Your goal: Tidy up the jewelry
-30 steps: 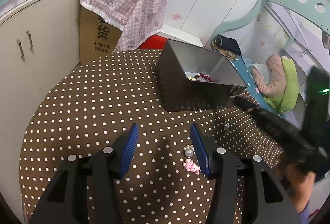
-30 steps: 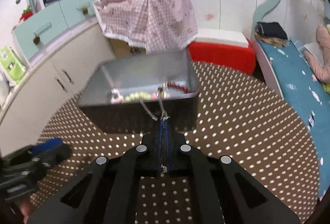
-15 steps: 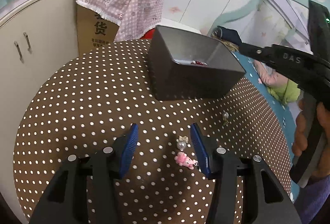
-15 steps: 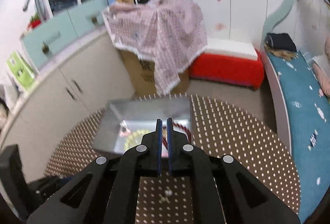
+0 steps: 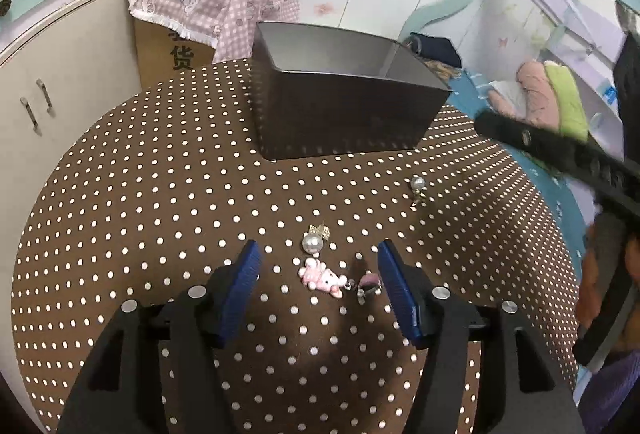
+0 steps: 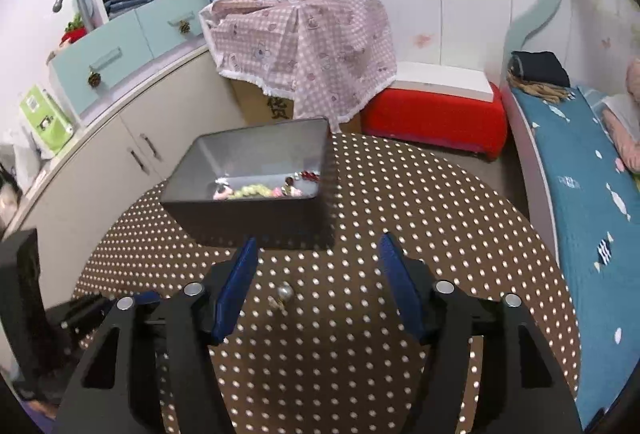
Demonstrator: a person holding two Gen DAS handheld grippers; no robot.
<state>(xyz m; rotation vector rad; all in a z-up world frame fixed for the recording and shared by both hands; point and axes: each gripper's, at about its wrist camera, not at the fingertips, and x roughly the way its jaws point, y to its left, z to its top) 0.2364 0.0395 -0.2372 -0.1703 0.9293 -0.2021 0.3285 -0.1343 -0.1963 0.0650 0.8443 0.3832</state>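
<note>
Since a second ago my right hand-held gripper (image 6: 318, 266) has let the chain go and pulled back from the dark grey box (image 6: 256, 190); its blue fingers, pinched together before, are now spread wide with nothing between them. It hangs low over the brown polka-dot worktop (image 6: 420, 234), and a pearl earring (image 6: 285, 292) lies on the cloth in the gap between the fingers, touching neither of them.

Inside the box I can see a pale green bead string (image 6: 250, 190), a bit of red beading (image 6: 310, 176) and some small pink pieces against the near wall; the chain I cannot pick out from this angle, so it may be hidden among them.

My left hand-held gripper (image 5: 318, 274) is also released, fingers wide apart and empty, low over the worktop (image 5: 140, 194) and nearer the loose pieces than a second ago. Between its fingertips lie a pink kitty charm (image 5: 322, 276) and, just beyond it, a second pearl earring (image 5: 314, 240) with a gold bow. A small dark-pink piece (image 5: 368, 282) sits close beside the right fingertip. The first pearl earring (image 5: 417, 186) lies farther off toward the right, between the charm and the box (image 5: 340, 114), well apart from both. My right tool crosses the right edge of that view, blurred.
</note>
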